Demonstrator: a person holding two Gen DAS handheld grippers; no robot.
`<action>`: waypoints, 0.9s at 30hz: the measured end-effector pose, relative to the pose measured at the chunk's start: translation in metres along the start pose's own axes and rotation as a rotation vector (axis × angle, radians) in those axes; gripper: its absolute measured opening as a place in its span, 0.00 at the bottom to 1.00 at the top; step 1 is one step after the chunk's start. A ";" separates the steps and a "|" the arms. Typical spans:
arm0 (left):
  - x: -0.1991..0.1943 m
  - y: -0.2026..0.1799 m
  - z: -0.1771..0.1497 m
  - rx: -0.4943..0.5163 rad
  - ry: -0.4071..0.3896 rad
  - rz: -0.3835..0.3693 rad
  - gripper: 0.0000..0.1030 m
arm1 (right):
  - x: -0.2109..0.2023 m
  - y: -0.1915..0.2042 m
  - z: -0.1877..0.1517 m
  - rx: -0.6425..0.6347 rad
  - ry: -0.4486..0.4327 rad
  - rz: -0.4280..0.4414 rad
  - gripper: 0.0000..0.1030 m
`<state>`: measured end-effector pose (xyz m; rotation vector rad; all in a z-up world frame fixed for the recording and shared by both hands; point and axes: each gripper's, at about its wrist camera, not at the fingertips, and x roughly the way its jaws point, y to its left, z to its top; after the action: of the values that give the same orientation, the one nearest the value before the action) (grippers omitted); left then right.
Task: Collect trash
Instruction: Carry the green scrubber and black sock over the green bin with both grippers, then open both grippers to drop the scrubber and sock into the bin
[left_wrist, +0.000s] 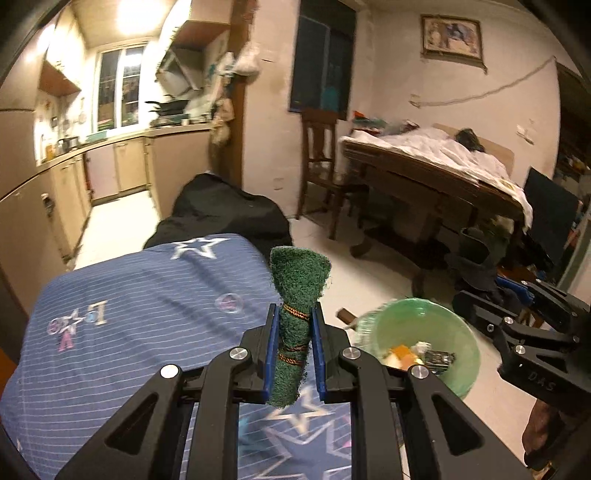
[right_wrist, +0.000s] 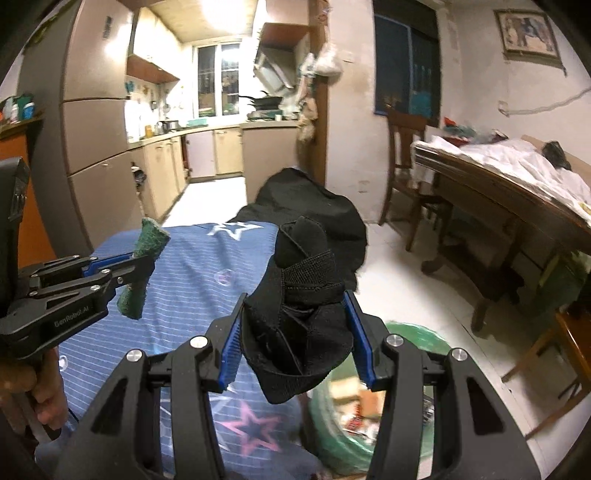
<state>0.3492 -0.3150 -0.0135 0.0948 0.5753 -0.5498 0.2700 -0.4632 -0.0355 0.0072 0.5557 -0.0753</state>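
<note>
My left gripper (left_wrist: 294, 325) is shut on a rolled green scouring pad (left_wrist: 295, 295) tied with brown cord, held upright above the blue star-patterned bedding (left_wrist: 129, 314). The left gripper and pad also show in the right wrist view (right_wrist: 142, 267). My right gripper (right_wrist: 295, 332) is shut on a crumpled black strapped fabric item (right_wrist: 299, 314), above the bedding's edge. A green trash bin (left_wrist: 424, 332) with scraps inside stands on the floor to the right, and shows below the right gripper (right_wrist: 417, 339). The right gripper shows in the left wrist view (left_wrist: 532, 325), beyond the bin.
A black bag or cloth (left_wrist: 229, 210) lies at the bed's far end. A wooden table (left_wrist: 443, 184) with white cloth and a wooden chair (left_wrist: 321, 162) stand at right. The kitchen with cabinets (left_wrist: 122, 166) is at the back left. Pale floor lies between.
</note>
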 end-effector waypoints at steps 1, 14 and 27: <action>0.004 -0.007 0.001 0.007 0.004 -0.009 0.17 | 0.000 -0.009 -0.003 0.007 0.007 -0.011 0.46; 0.091 -0.108 0.007 0.105 0.132 -0.141 0.17 | 0.018 -0.103 -0.020 0.114 0.158 -0.062 0.46; 0.192 -0.143 -0.014 0.139 0.320 -0.169 0.17 | 0.069 -0.152 -0.058 0.197 0.393 -0.028 0.46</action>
<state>0.4029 -0.5230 -0.1195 0.2714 0.8614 -0.7454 0.2869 -0.6184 -0.1189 0.2101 0.9390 -0.1574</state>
